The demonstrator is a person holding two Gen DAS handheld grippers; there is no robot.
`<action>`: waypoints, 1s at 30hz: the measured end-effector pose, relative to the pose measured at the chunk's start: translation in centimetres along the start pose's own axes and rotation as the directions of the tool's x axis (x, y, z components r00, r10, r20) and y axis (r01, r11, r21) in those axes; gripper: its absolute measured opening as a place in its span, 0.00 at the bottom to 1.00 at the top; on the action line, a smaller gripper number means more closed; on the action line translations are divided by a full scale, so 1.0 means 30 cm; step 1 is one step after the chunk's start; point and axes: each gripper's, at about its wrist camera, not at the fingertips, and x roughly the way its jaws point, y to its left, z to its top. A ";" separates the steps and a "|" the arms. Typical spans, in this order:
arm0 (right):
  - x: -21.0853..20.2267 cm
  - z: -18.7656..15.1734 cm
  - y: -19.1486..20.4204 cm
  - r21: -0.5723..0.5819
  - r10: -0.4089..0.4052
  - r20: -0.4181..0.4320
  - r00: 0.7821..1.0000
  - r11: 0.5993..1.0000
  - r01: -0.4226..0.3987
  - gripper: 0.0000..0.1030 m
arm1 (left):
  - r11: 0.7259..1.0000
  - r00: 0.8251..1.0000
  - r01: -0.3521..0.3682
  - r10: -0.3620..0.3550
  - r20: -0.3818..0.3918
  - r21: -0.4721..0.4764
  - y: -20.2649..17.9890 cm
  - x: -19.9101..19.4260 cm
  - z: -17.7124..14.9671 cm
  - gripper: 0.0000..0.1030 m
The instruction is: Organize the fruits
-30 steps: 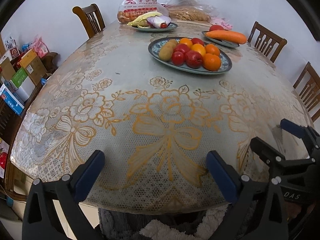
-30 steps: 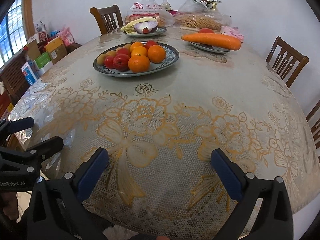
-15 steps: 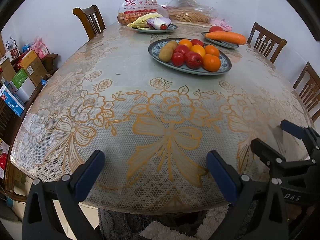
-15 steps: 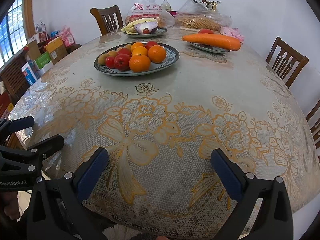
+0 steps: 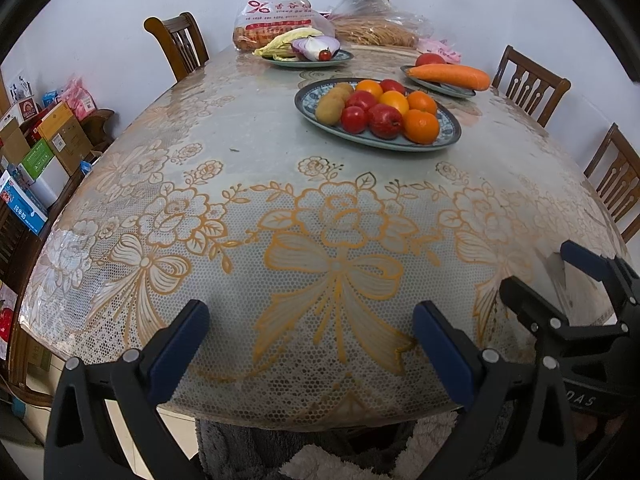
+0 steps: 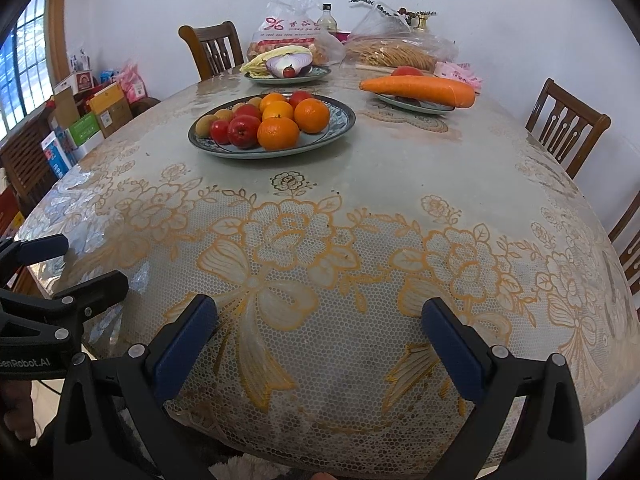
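Both grippers, left (image 5: 310,342) and right (image 6: 320,340), remain wide apart and empty at lower frame; the fruit plate (image 6: 340,126) has drawn slightly nearer, upper centre.

Red "%" sign on the clear plastic bag (image 6: 286,36) at the far table end, Chinese characters beside it too small to read, "enRobot.AI" on the left gripper (image 6: 60,264) body, "DAS" on the right gripper (image 5: 560,276) body
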 end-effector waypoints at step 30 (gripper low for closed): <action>-0.004 -0.001 -0.002 0.002 0.001 0.011 1.000 1.000 -0.001 1.00 | 1.000 1.000 0.000 0.000 0.007 0.001 0.000 -0.001 0.000 0.99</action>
